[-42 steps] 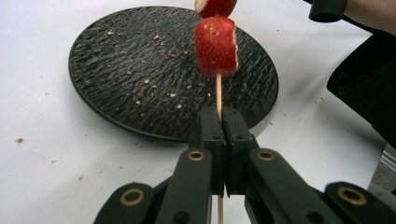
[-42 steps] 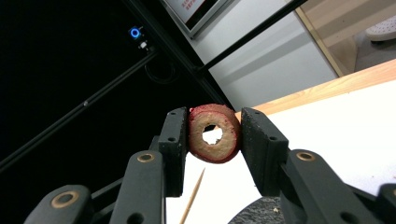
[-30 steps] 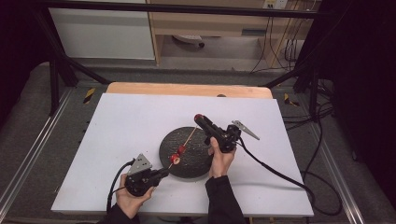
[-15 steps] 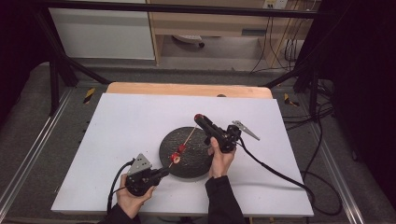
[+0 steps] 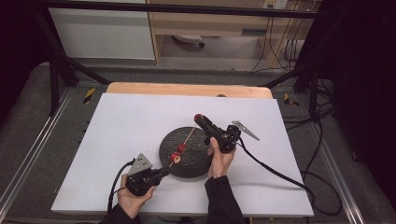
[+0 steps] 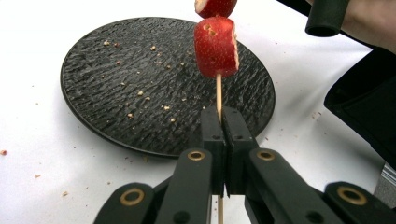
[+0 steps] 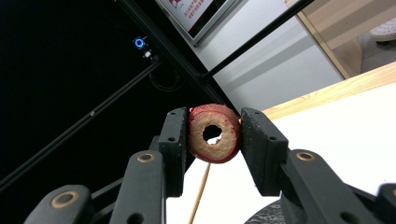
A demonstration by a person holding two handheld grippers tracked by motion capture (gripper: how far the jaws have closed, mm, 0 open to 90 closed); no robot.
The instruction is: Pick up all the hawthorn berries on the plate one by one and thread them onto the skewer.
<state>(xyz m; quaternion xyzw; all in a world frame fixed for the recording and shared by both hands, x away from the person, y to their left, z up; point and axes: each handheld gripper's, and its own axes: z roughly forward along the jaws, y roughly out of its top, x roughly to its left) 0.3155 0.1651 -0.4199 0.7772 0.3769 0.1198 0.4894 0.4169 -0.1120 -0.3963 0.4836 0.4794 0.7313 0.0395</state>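
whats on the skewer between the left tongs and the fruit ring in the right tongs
Two red fruit pieces sit threaded on the skewer over the black plate, seen in the high view; beyond them the stick runs bare to the ring.

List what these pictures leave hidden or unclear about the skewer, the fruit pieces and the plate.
- Skewer lower end: left gripper view, hidden between the shut left gripper.
- Upper fruit piece: same view, cut off by the top edge.
- Skewer tip: right gripper view, hidden behind the ring slice held by the right gripper.
- Plate: mostly hidden behind that gripper.
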